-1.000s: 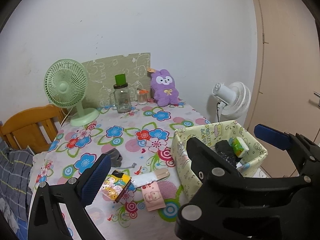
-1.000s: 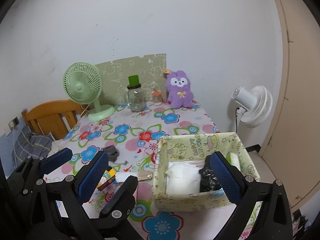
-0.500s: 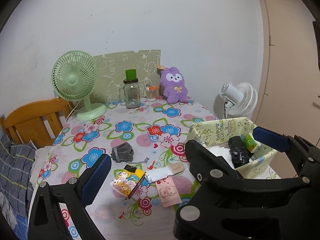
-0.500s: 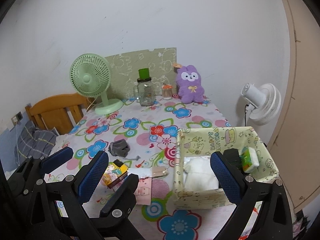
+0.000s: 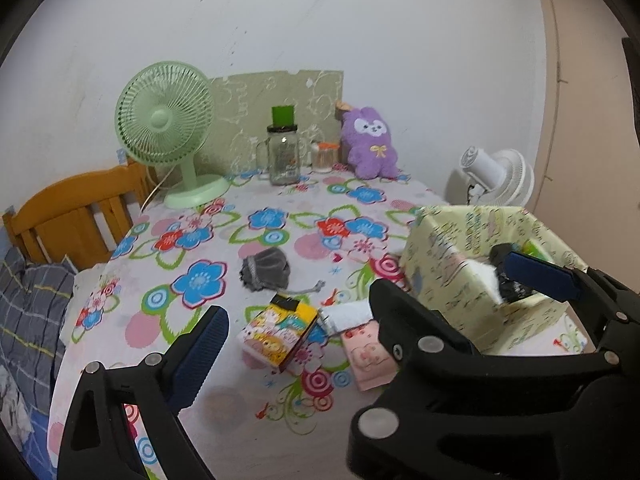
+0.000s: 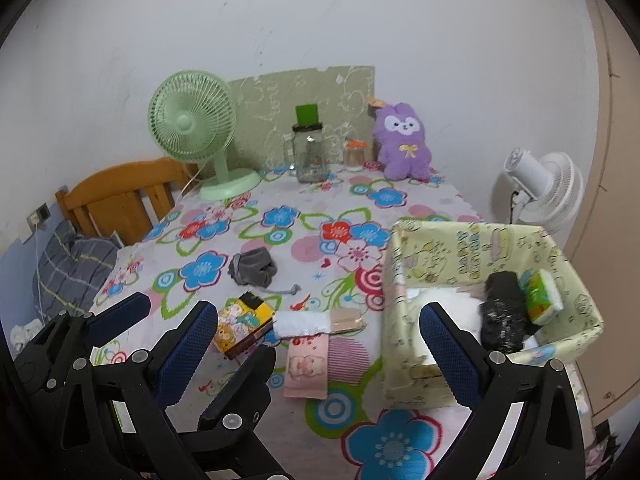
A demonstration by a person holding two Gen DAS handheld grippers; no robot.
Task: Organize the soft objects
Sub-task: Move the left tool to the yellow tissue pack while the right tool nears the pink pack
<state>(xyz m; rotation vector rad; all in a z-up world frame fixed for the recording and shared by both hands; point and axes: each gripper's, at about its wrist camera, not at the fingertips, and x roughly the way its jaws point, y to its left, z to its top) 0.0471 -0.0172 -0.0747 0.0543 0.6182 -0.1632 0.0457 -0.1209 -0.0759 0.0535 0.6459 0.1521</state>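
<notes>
One grey pouch [image 6: 253, 269] lies near the middle of the surface [image 6: 312, 208], its drawstring trailing toward the near edge. Nearer the camera lie one white folded cloth [image 6: 301, 324], one pink packet [image 6: 307, 368] with a pink comb [image 6: 347, 360] just beside it, and one yellow printed box [image 6: 239, 326]. One purple plush rabbit [image 6: 403, 143] sits upright at the far edge, against the wall.

One pale yellow fabric bin [image 6: 472, 248] stands at the right side of the surface. It holds one white soft item [image 6: 460, 304], one black bundle [image 6: 503, 312] and one green-and-white pack [image 6: 540, 296], the last leaning against the right wall of the bin.

The surface carries a flowered cloth. At its far edge stand one green fan [image 6: 192, 128], one glass jar with a green lid [image 6: 308, 152], one small jar with an orange top [image 6: 354, 156] and one green patterned board [image 6: 304, 112] leaning on the white wall. One white fan [image 6: 540, 188] stands beyond the right edge. One wooden chair [image 6: 120, 196] and one checked grey cloth [image 6: 72, 268] lie to the left.

The left gripper [image 5: 362, 316] is wide apart and empty, above the near items. The right gripper [image 6: 320, 352] is wide too, its jaws closing, with nothing between the pads.
</notes>
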